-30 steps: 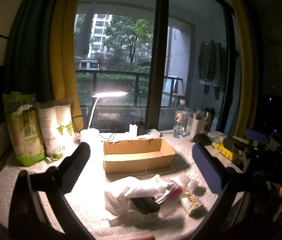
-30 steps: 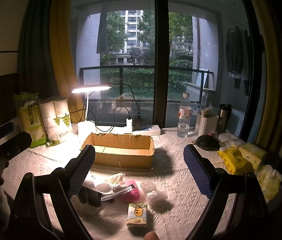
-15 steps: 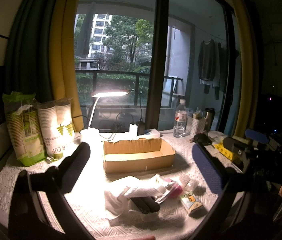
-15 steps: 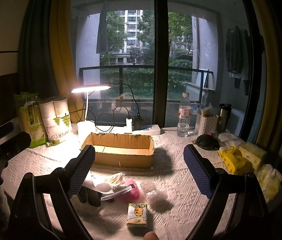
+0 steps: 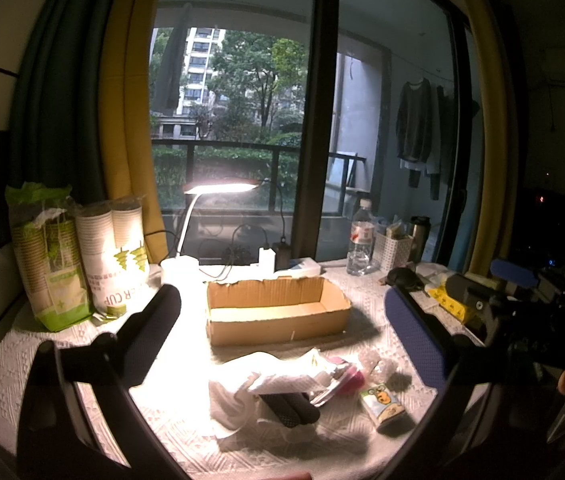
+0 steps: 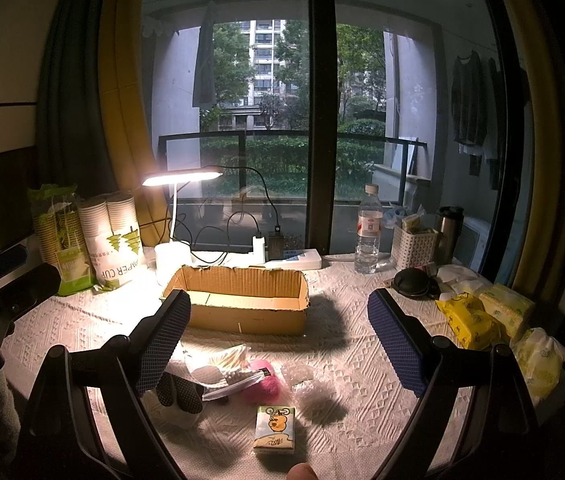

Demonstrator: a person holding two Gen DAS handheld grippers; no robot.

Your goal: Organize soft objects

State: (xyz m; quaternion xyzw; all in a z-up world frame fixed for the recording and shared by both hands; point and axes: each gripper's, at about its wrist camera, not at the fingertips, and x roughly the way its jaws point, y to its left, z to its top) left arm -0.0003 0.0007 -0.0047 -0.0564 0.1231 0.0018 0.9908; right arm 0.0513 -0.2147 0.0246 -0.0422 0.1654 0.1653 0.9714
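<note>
We hold both tools above the table's near edge, jaws spread wide and empty. The soft pile (image 6: 218,372) (white cloth, dark gloves, pink puff) lies just in front of the cardboard box (image 6: 242,312), on our side of it. The right gripper (image 6: 282,344) frames the pile low and slightly left; the left gripper (image 5: 282,336) frames it centrally. We judge the left nearer.

Corrugated cardboard box (image 6: 242,304) — matt; textured cloth table cover (image 6: 346,360)
</note>
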